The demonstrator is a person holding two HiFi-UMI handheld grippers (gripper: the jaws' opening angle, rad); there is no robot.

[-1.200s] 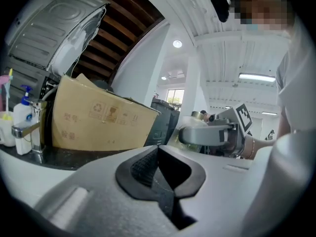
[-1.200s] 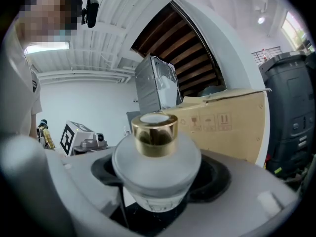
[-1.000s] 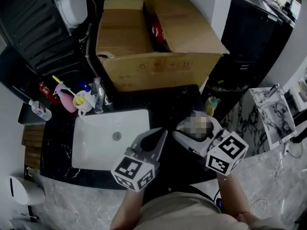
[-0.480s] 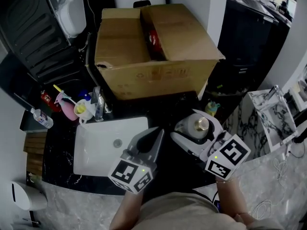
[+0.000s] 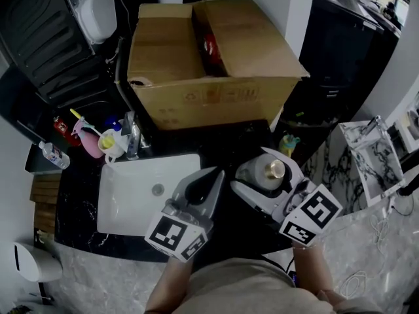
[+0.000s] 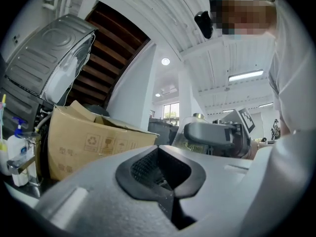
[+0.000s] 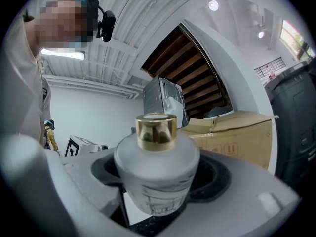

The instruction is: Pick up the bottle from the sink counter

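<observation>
Right tool (image 7: 160, 180) grips bottle (image 7: 157, 158) upright (gold cap (image 7: 156, 131) topmost).

L gripper (image 5: 211, 183) sat low centre in head view, its fingers (image 6: 89, 196) pressed together w/ nothing btwn them, tips aimed up and away from the body. R gripper (image 5: 268, 179) was just beside it on the right, fingers (image 7: 247, 186) clamped on either side of the upright bottle (image 7: 157, 174). L forearm (image 5: 171, 280) and R forearm (image 5: 311, 261) rose from the bottom edge, near each other, w/ the marker cubes nearest the torso.
</observation>
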